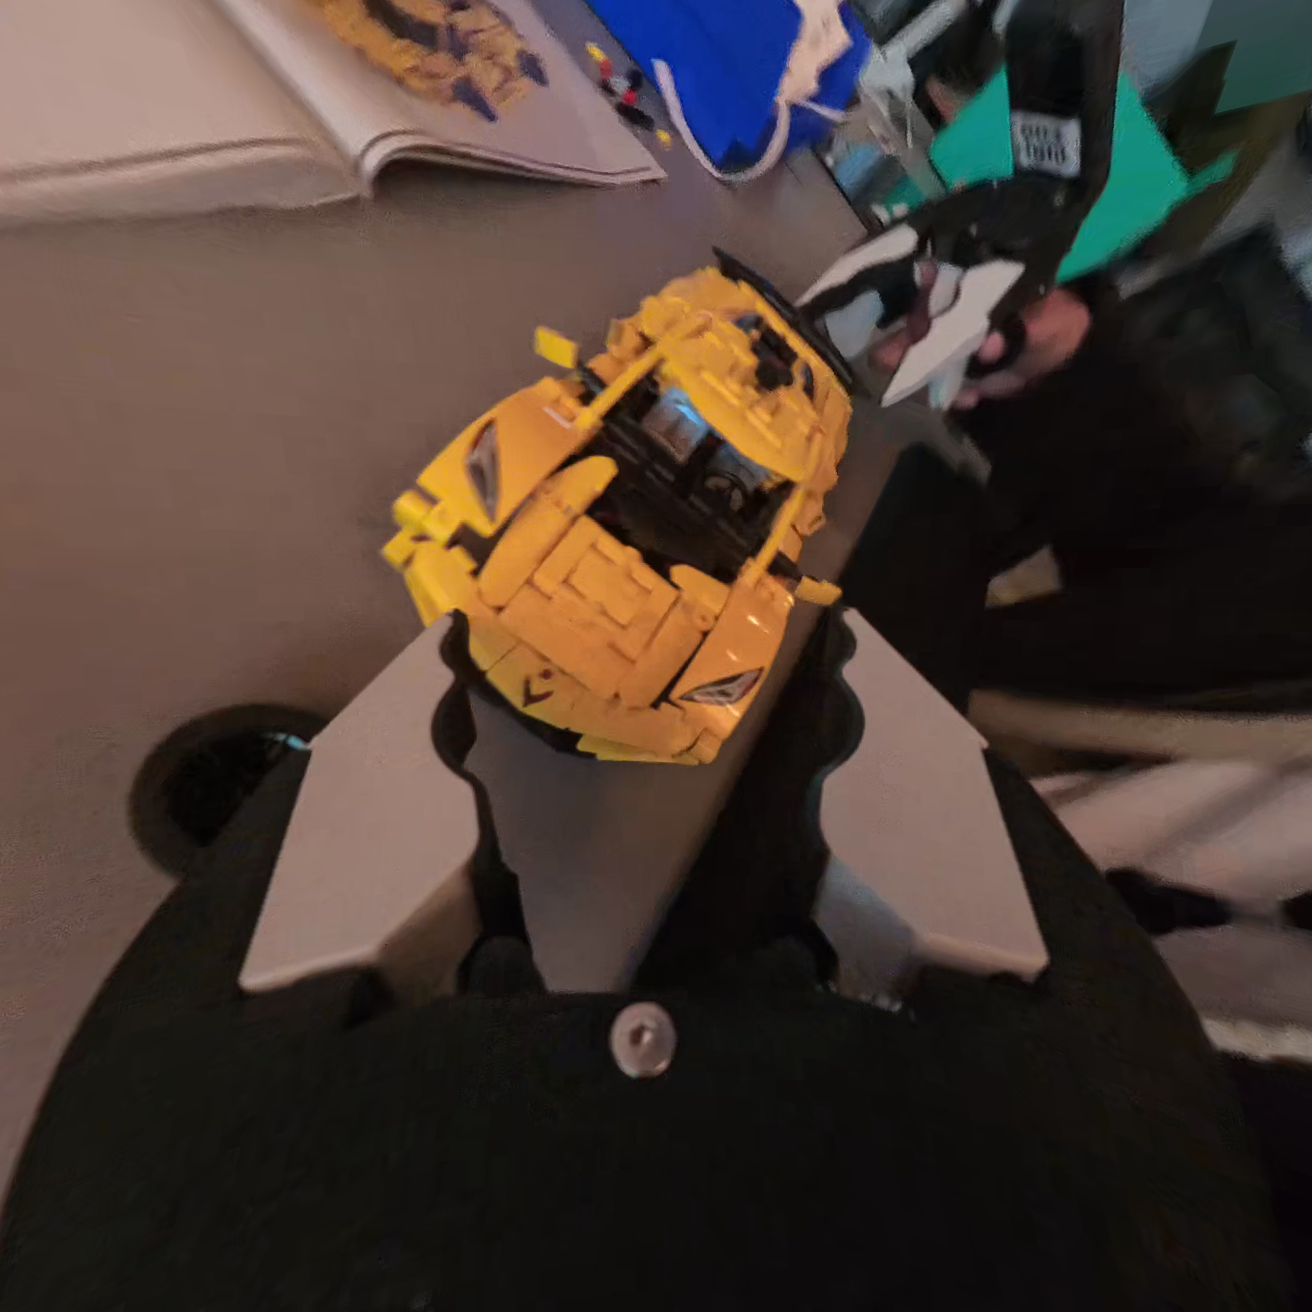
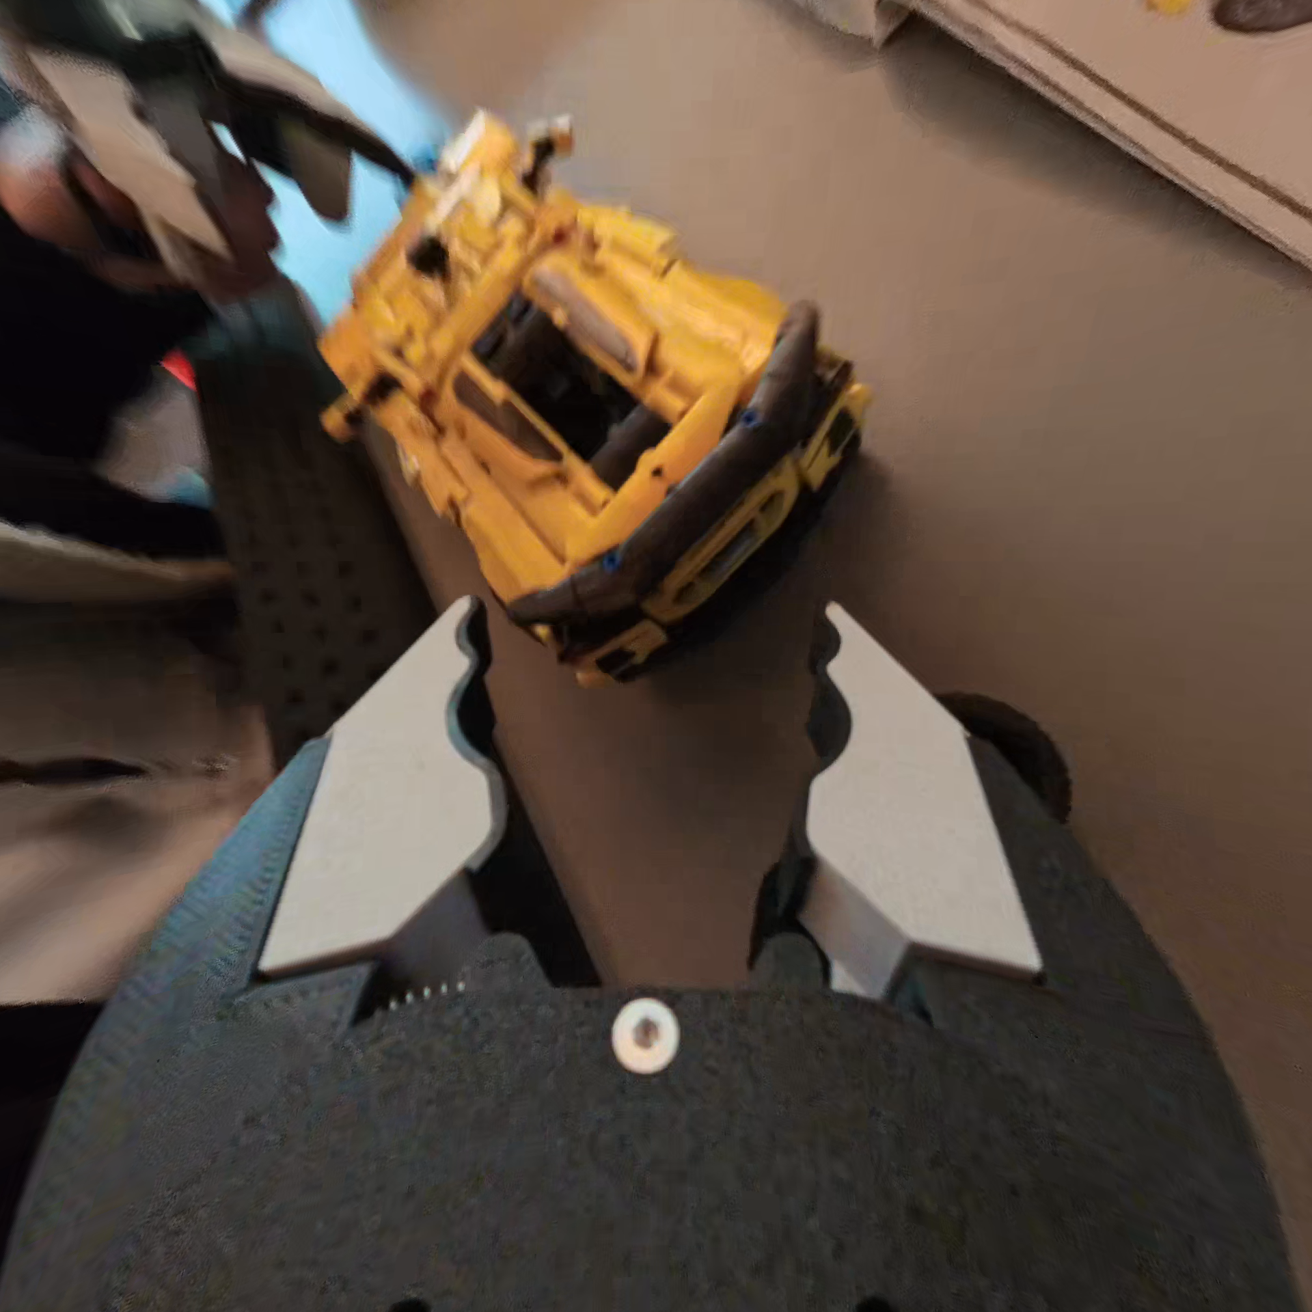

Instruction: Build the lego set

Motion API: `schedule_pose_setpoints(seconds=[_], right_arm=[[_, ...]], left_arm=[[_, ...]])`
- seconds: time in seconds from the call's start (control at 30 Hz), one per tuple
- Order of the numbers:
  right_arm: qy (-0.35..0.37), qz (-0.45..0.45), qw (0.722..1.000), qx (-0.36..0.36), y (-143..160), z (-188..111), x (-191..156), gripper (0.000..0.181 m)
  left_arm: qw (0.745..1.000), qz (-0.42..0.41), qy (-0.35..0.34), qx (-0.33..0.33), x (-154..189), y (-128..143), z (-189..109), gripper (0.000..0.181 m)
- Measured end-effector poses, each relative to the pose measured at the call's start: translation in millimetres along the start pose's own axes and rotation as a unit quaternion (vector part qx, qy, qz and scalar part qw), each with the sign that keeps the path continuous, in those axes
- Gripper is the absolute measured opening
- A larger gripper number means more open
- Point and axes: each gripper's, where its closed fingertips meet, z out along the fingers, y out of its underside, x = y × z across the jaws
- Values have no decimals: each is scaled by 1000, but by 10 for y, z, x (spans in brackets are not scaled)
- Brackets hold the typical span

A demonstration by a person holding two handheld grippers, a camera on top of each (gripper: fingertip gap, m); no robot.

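Observation:
A yellow lego car (image 1: 625,511) with black inner parts stands on the grey table (image 1: 177,426) close to its right edge. Its nose points at my left gripper (image 1: 649,621), which is open, with the nose just between the fingertips. My right gripper (image 2: 649,610) is open behind the car's rear (image 2: 589,397), where a black spoiler (image 2: 710,497) runs across. Each gripper shows blurred beyond the car in the other's view: the right one (image 1: 923,319), the left one (image 2: 177,163). Neither holds anything.
An open instruction booklet (image 1: 355,106) lies at the back left. A blue bag (image 1: 724,71) and a few small loose pieces (image 1: 625,85) lie behind it. A round black hole (image 1: 213,774) is in the table. A black perforated surface (image 2: 298,532) is past the table edge.

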Motion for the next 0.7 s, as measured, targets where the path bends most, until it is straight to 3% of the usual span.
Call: schedule_pose_setpoints(seconds=[0.1, 0.2, 0.3, 0.4, 0.6, 0.7], right_arm=[[-25, 73, 997, -12, -96, 14, 136, 69], [-42, 104, 993, -31, -174, 51, 162, 76], [-5, 94, 991, -96, -99, 128, 288, 82], [-47, 121, 983, -133, -116, 246, 206, 82], [-67, 125, 975, -169, -158, 311, 208, 73], [-56, 97, 984, -142, -243, 307, 253, 73]], left_arm=[[998, -55, -35, -8, -295, -35, -8, 97], [993, -106, 0, -57, -311, 55, 62, 94], [987, -127, 19, -97, -321, 116, 130, 74], [981, -150, 37, -119, -336, 99, 144, 70], [977, -132, 52, -162, -333, 110, 183, 64], [975, -120, 49, -178, -357, 118, 188, 60]])
